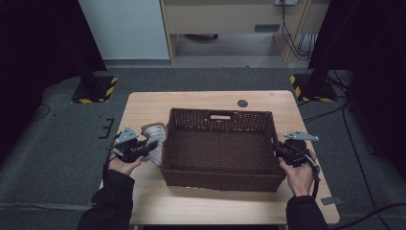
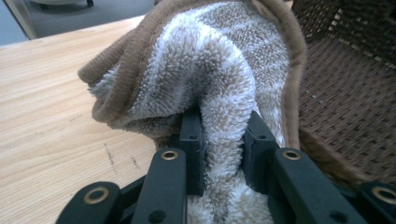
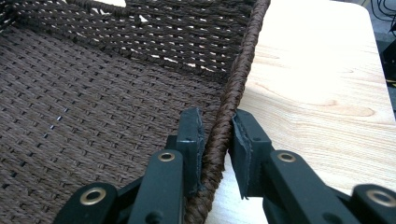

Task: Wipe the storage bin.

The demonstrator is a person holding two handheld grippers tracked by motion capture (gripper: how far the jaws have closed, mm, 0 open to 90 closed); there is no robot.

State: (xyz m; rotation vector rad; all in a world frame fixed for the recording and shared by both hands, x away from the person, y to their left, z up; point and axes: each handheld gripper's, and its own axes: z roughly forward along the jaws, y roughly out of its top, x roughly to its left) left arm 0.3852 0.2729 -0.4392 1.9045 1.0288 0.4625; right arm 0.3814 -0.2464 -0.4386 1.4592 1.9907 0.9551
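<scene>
A fluffy grey-white towel with a brown border is pinched between the black jaws of my left gripper. In the high view that towel hangs at the left outside wall of the dark brown wicker basket, with the left gripper shut on it. My right gripper is at the basket's right side. Its jaws straddle the braided rim, one inside the basket and one outside, clamped on it. The basket's woven floor has nothing lying on it.
The basket stands mid-table on a light wooden table. A small dark round disc lies on the tabletop behind the basket. Bare wood runs along the front edge. Black stands with yellow-striped bases sit on the floor beyond.
</scene>
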